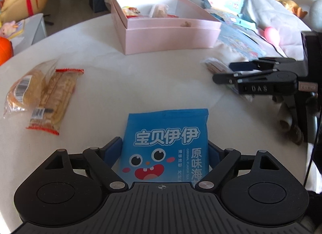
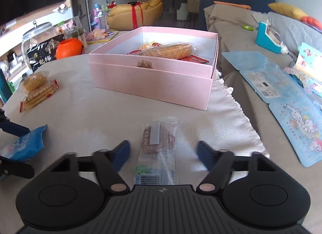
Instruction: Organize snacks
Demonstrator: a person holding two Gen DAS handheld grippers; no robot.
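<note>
My left gripper (image 1: 164,149) is shut on a blue seaweed snack packet (image 1: 164,143), its pads pressing both sides of the packet low over the white table (image 1: 112,84). My right gripper (image 2: 163,151) is open, its blue pads either side of a clear-wrapped brown snack bar (image 2: 157,149) lying on a white cloth. It also shows in the left wrist view (image 1: 231,72). A pink box (image 2: 161,76) with several snacks inside stands further back. The blue packet (image 2: 26,145) shows at the right wrist view's left edge.
Two wrapped biscuit packs (image 1: 40,97) lie at the table's left. An orange pumpkin bucket (image 2: 68,49) and a glass jar (image 2: 38,38) stand beyond the table. A grey sofa (image 2: 251,52) with blue packaging (image 2: 281,97) lies to the right.
</note>
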